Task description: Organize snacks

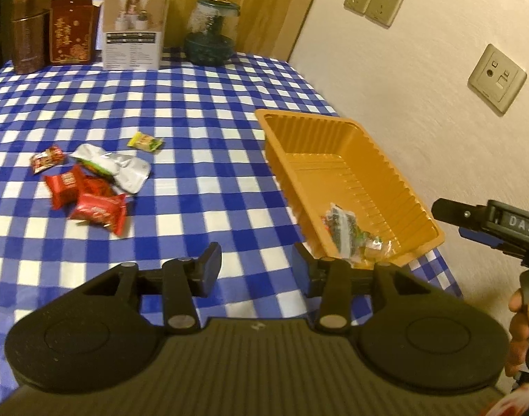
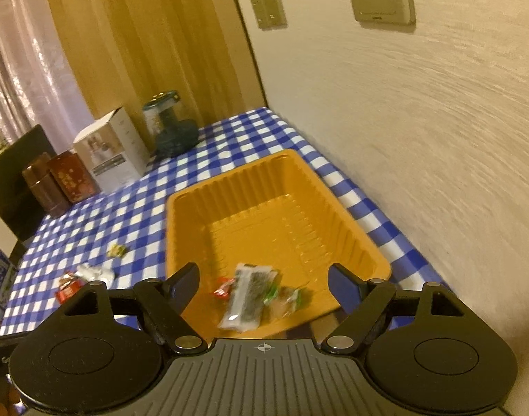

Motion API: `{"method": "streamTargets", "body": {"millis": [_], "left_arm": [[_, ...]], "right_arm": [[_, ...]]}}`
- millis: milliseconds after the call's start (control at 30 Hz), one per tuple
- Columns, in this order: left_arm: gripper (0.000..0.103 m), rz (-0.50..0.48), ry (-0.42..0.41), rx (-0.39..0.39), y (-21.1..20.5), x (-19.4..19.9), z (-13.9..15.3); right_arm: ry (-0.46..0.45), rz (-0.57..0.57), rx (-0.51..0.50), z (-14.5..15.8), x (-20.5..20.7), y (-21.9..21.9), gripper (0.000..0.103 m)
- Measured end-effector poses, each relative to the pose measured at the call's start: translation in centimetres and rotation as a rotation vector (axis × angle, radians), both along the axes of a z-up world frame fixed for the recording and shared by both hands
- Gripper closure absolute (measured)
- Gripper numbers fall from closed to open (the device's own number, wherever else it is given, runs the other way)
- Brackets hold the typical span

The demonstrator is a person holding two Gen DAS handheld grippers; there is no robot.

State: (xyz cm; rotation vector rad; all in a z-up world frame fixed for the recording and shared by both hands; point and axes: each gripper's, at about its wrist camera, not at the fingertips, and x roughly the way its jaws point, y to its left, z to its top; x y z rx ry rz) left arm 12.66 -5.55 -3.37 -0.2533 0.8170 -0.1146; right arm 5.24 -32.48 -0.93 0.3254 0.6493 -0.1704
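Note:
An orange plastic tray [image 1: 396, 173] [image 2: 230, 187] sits on the blue checked table by the wall, with a few wrapped snacks [image 1: 347, 232] [image 2: 250, 294] in its near end. Loose snacks lie to the left: red packets [image 1: 87, 197], a silver pouch [image 1: 122, 166], a small red one [image 1: 46, 157] and a yellow candy [image 1: 145, 141]. My left gripper [image 1: 256, 263] is open and empty above the table, left of the tray's near corner. My right gripper [image 2: 264, 280] is open and empty above the tray's near end; it also shows in the left wrist view [image 1: 451, 211].
At the table's back edge stand a brown tin [image 1: 30, 31], a dark red box [image 1: 72, 31], a white carton [image 1: 134, 26] and a glass jar [image 1: 212, 31]. The wall [image 1: 420, 79] with sockets runs along the table's right side.

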Motion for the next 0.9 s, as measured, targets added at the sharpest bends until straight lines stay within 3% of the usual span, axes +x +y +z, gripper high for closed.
{"method": "streamTargets", "body": {"millis": [500, 700, 900], "left_arm": [[0.051, 0.126, -0.039, 0.046, 7.4, -6.7, 2.1], [0.037, 0.171, -0.048, 0.087, 10.1, -9.0, 2.7], [0.035, 0.210, -0.041, 0.101, 12.6, -10.4, 2.7]], "right_arm": [[-0.003, 0.116, -0.013, 1.2, -2.5, 8.2, 0.022], [0.007, 0.179, -0.029, 1.2, -2.6, 11.4, 0.022], [0.015, 0.240, -0.051, 1.0, -2.2, 14.1, 0.022]]}}
